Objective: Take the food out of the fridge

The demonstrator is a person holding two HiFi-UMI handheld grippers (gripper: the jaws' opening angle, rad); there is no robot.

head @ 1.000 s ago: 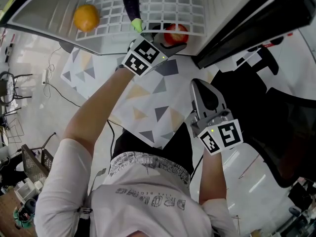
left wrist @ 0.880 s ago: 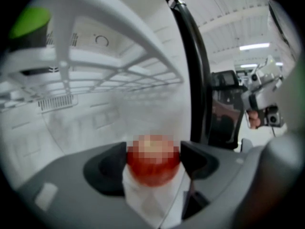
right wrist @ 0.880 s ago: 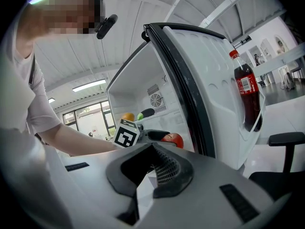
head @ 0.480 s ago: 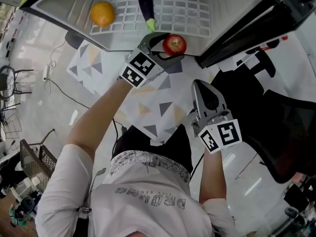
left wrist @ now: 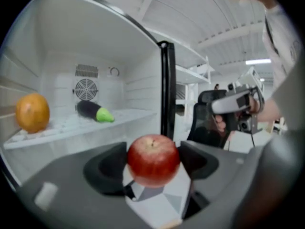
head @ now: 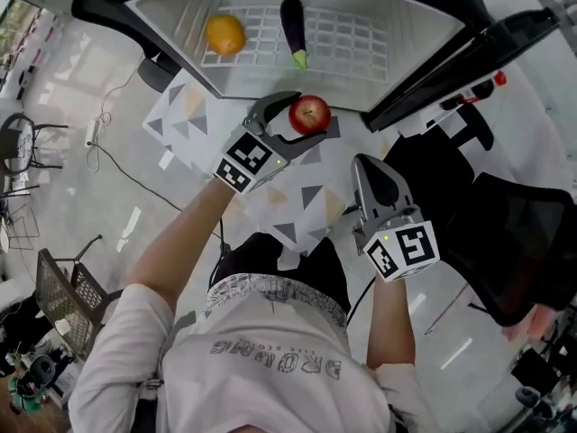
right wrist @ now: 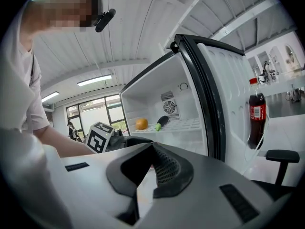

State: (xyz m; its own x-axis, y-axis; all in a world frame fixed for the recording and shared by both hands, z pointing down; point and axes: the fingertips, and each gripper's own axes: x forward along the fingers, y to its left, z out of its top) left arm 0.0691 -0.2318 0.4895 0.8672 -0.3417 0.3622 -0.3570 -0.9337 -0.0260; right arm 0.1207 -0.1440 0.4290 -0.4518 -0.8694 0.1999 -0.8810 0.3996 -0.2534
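Over mat [head: 306, 197] just outside fridge [head: 424, 25], holds apple [head: 309, 114] clamped between left gripper [head: 302, 112] jaws, now clear of the shelf [head: 347, 39] edge hugged a second ago: one item out. Leaves orange [head: 224, 34] and eggplant [head: 293, 21] on that fridge shelf. Keeps right gripper [head: 374, 174] low before fridge, jaws together, empty.

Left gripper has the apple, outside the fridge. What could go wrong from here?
1. The apple is round and pinched only at its sides by the left gripper, over the floor: a slip likely means a drop.
2. The orange and eggplant lie loose on the wire shelf; a nudge might roll the orange off the front edge.
3. The right gripper is shut, so it must open before reaching in.
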